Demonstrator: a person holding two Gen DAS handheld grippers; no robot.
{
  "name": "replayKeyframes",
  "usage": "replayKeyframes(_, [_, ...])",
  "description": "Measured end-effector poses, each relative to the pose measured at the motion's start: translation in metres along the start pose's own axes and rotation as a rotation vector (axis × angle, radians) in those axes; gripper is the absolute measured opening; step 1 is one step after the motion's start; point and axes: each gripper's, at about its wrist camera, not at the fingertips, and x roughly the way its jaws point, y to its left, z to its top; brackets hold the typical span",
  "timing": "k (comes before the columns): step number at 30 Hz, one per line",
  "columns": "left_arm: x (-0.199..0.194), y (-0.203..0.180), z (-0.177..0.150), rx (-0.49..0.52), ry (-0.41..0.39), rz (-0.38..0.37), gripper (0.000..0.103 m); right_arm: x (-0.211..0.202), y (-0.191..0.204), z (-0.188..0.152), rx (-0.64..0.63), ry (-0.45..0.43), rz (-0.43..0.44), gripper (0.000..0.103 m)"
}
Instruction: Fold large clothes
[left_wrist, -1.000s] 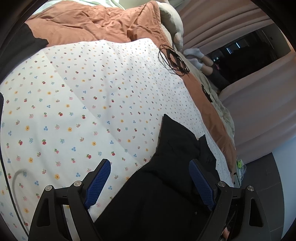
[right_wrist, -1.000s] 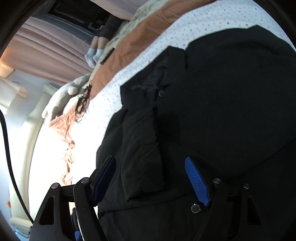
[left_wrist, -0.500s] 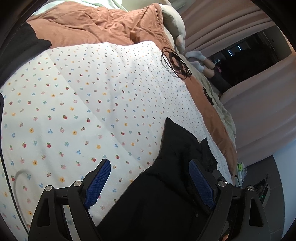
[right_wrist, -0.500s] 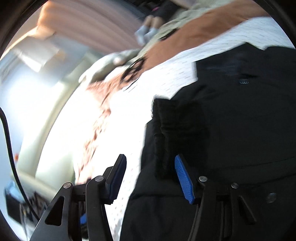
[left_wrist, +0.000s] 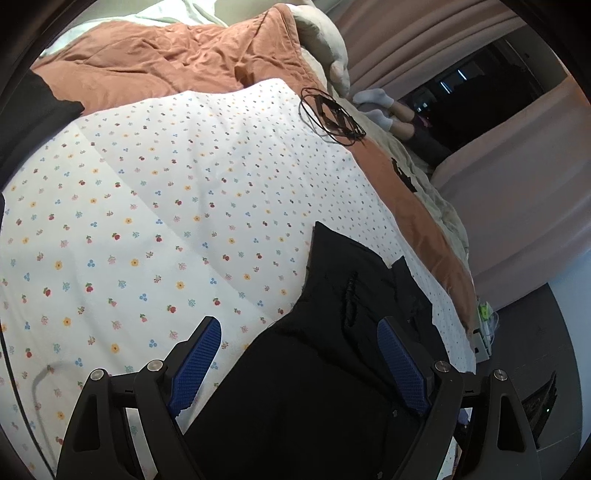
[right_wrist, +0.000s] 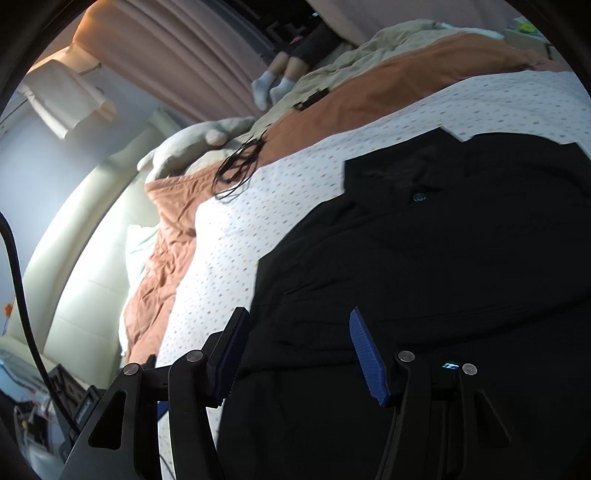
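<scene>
Right now the left gripper (left_wrist: 295, 363) has its jaws wide apart over the near edge of a black garment (left_wrist: 332, 332), pads clear of the cloth, nothing held. Right gripper (right_wrist: 301, 354) has its jaws partly apart and opening a little, dark cloth showing below the gap but no pad pressing on it, so nothing held there either. Step in hand, as I read it: between grasps, picking the next edge to fold. Next move likely calls for each gripper to come down on a hem or side edge, pinch one layer, and carry it across the body of the garment. Garment looks like a shirt or light jacket: black, matte, thin, lying mostly flat with shallow creases, a button (right_wrist: 419, 196) visible near what seems a collar or placket at the far side, and a narrower flap, maybe a sleeve, folded along its left edge. It lies on a white floral sheet (left_wrist: 147, 221) spread on a bed, sheet bare to the left. Farther off, a rust-orange quilt (left_wrist: 166, 62) and a tangle of black cable (left_wrist: 332, 118) at the sheet's far corner. A person's socked feet (right_wrist: 271, 86) rest at the far end by the curtains (right_wrist: 177, 48).
</scene>
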Motion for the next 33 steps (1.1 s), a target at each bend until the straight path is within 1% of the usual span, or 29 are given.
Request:
replayKeyframes(2, [-0.004,-0.005,-0.003,0.02,-0.002,0.0,0.087,-0.026,-0.019,-0.007,0.041,-0.031,-0.03,0.071])
replayKeyframes(3, [-0.005,-0.008,-0.004,0.028,-0.003,0.001,0.087,-0.033,-0.026,-0.009,0.057,-0.04,-0.041,0.073])
replayKeyframes(7, [-0.015,-0.02,-0.014,0.087,-0.012,0.007,0.087,-0.08,-0.065,-0.023,0.142,-0.087,-0.109,0.079])
replayKeyframes(9, [-0.019,-0.024,-0.018,0.112,-0.008,0.004,0.087,-0.104,-0.081,-0.031,0.184,-0.112,-0.136,0.079])
replayKeyframes(12, [-0.026,-0.026,-0.027,0.138,-0.001,0.011,0.087,-0.14,-0.1,-0.046,0.211,-0.158,-0.174,0.081])
replayKeyframes(14, [-0.031,-0.027,-0.034,0.169,0.01,0.015,0.087,-0.161,-0.11,-0.057,0.217,-0.183,-0.197,0.087])
replayKeyframes(16, [-0.038,-0.025,-0.042,0.192,0.017,0.022,0.087,-0.182,-0.12,-0.069,0.222,-0.207,-0.23,0.09])
replayKeyframes(19, [-0.049,-0.022,-0.05,0.227,0.035,0.029,0.087,-0.201,-0.132,-0.081,0.239,-0.214,-0.264,0.091])
replayKeyframes(22, [-0.067,-0.016,-0.058,0.247,0.032,0.038,0.087,-0.222,-0.143,-0.095,0.256,-0.216,-0.269,0.091])
replayKeyframes(28, [-0.1,-0.011,-0.08,0.342,0.051,0.035,0.087,-0.251,-0.142,-0.124,0.222,-0.21,-0.284,0.091])
replayKeyframes(29, [-0.106,-0.009,-0.084,0.35,0.054,0.031,0.089,-0.256,-0.143,-0.13,0.214,-0.21,-0.286,0.091])
replayKeyframes(30, [-0.111,-0.007,-0.087,0.354,0.054,0.027,0.093,-0.263,-0.143,-0.136,0.205,-0.212,-0.29,0.091])
replayKeyframes(33, [-0.128,-0.002,-0.1,0.383,0.043,0.011,0.101,-0.286,-0.15,-0.157,0.181,-0.225,-0.33,0.091])
